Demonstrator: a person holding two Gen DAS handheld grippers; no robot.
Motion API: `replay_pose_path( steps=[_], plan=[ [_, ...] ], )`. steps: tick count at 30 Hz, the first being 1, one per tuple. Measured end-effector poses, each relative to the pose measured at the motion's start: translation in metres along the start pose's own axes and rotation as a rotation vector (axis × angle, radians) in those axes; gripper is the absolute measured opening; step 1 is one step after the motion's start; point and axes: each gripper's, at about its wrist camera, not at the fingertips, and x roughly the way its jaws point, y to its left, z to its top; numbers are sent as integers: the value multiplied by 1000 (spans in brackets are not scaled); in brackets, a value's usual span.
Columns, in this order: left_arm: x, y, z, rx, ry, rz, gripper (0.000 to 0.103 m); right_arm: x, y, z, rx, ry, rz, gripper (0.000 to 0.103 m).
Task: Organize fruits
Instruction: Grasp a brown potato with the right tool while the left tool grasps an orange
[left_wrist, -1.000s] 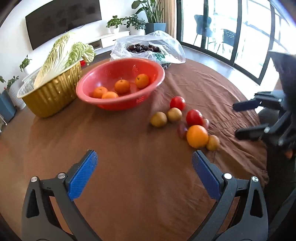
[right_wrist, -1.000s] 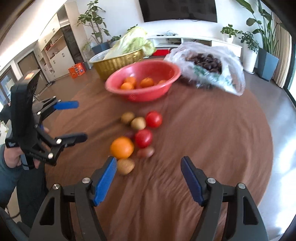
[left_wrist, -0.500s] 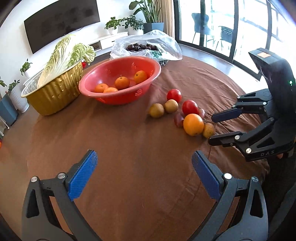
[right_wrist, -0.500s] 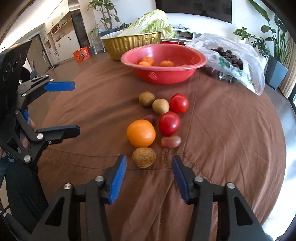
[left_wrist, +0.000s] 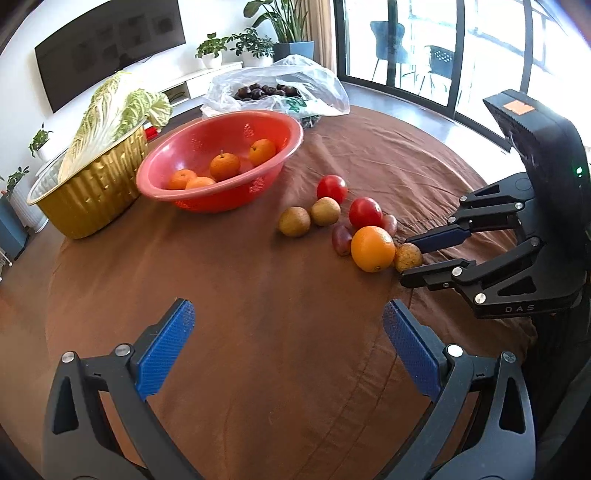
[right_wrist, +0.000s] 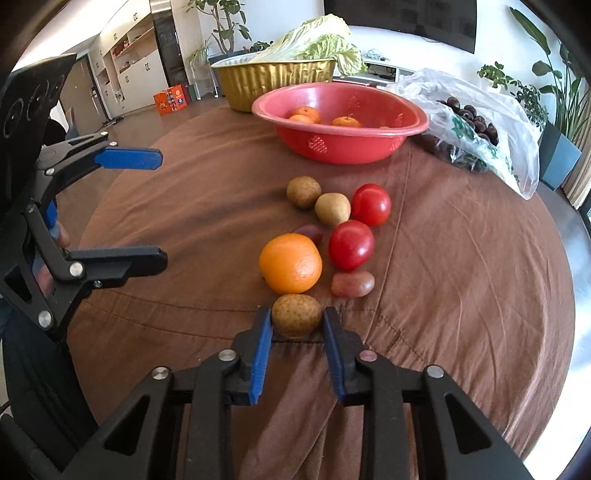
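Observation:
Loose fruit lies on the brown tablecloth: a large orange (right_wrist: 290, 263), two red tomatoes (right_wrist: 351, 244), reddish grapes (right_wrist: 352, 283) and three small brown fruits. My right gripper (right_wrist: 297, 322) has its blue pads on both sides of the nearest brown fruit (right_wrist: 296, 315), which rests on the cloth; it also shows in the left wrist view (left_wrist: 408, 257). My left gripper (left_wrist: 284, 317) is wide open and empty over bare cloth, left of the pile. A red bowl (left_wrist: 177, 192) holds several small oranges (left_wrist: 224, 167).
A gold tub (left_wrist: 96, 199) with a cabbage (left_wrist: 110, 110) stands left of the bowl. A plastic bag of dark fruit (left_wrist: 266, 92) lies behind it. The round table's edge runs near my right gripper.
My right gripper has moved forward to the nearest brown fruit and narrowed its jaws around it. My left gripper has stayed open and drifted slightly.

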Motion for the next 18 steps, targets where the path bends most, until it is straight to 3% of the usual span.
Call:
replay_pose_path(
  steps=[13, 16, 18],
  plan=[
    [39, -35, 29, 41, 38, -86, 102, -40, -38, -3, 84, -56, -24, 30],
    [49, -43, 32, 43, 55, -122, 89, -45, -43, -4, 99, -65, -25, 30],
    [54, -46, 32, 37, 63, -138, 74, -46, -44, -5, 106, -69, -22, 30]
  ],
)
